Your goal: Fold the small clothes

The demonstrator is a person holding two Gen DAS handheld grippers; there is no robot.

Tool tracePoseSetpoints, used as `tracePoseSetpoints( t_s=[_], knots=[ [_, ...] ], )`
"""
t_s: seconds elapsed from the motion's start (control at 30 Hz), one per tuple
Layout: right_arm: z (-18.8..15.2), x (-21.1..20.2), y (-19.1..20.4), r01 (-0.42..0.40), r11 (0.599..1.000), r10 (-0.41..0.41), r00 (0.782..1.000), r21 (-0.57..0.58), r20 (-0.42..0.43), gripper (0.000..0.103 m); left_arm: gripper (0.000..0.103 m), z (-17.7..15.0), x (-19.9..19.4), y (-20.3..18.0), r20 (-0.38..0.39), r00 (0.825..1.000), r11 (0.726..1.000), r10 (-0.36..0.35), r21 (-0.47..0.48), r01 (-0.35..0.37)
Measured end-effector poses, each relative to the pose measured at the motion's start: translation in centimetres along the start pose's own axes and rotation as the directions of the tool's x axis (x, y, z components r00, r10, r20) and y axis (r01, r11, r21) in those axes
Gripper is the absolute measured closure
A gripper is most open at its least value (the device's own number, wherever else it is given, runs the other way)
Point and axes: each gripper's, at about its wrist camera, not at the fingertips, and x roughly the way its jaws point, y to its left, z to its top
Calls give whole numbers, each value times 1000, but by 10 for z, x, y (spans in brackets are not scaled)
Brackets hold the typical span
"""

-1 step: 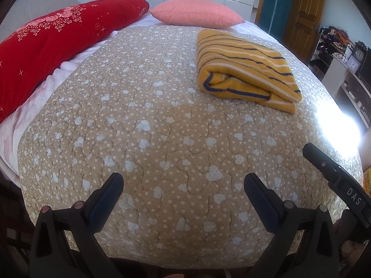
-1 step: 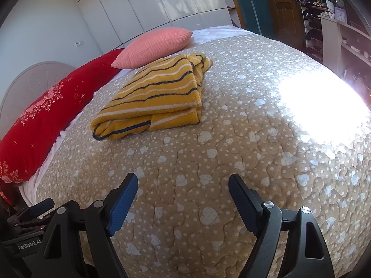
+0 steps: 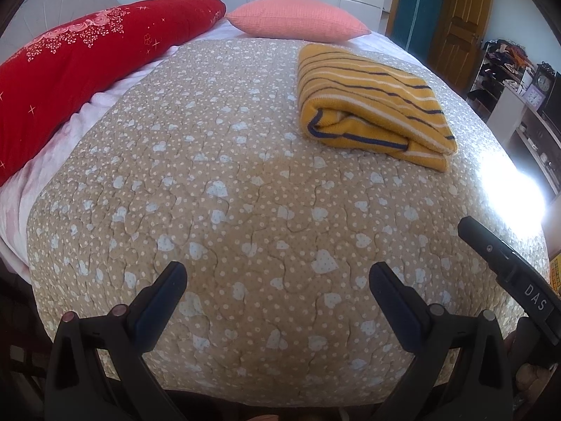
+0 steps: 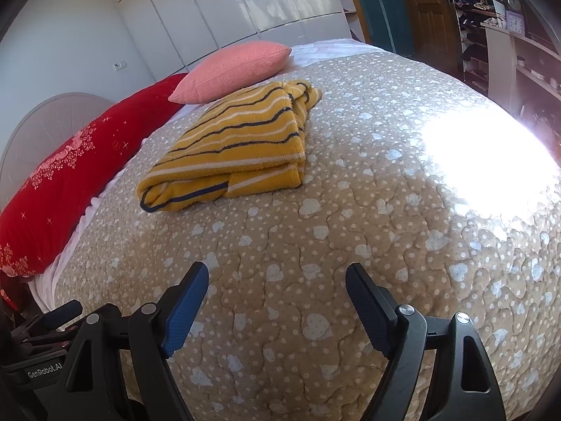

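- Looking along the left wrist view first: the left gripper [image 3: 277, 282] hangs over the near end of the beige quilt [image 3: 217, 210], jaws spread wide with only quilt showing between them, so it grips nothing at all.
- The yellow striped sweater [image 3: 371, 98] lies folded into a thick rectangle on the quilt's far right part, well apart from the jaws; by my reading the fold is done and it was set there to sit out of the way.
- Beyond the sweater, the pink cushion [image 3: 298, 17] sits at the quilt's head end, and the long red pillow [image 3: 87, 56] runs along the quilt's left edge.
- At the right edge of this view, a black bar of the right gripper [image 3: 505, 263] pokes in over the quilt's near right corner, so the two tools are side by side.
- Switching to the right wrist view: the right gripper [image 4: 277, 284] is also spread wide, empty, above the quilt's near end.
- The sweater [image 4: 238, 144] rests flat on the quilt towards the cushion [image 4: 235, 70], loose layered edges facing us, untouched by either tool.
- Both tools held back and open suggests a pause: release finished, no other garment visible on the quilt.
- A bright sun patch [image 4: 491, 161] washes out the quilt's right side.
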Motion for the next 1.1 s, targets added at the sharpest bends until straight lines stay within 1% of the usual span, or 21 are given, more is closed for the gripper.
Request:
tracePoseSetpoints(
  t_s=[0.53,1.1],
  knots=[
    [-4,3,4,10,1000,-10,1000,-14,-1,17,0,-4,6,3,-21,1000,1000,-5,-7,4],
    [-5,4,8,11,999,-11,1000,-38,1,15,0,-5,8,6,-25,1000,1000,-8,-8,8]
  ],
)
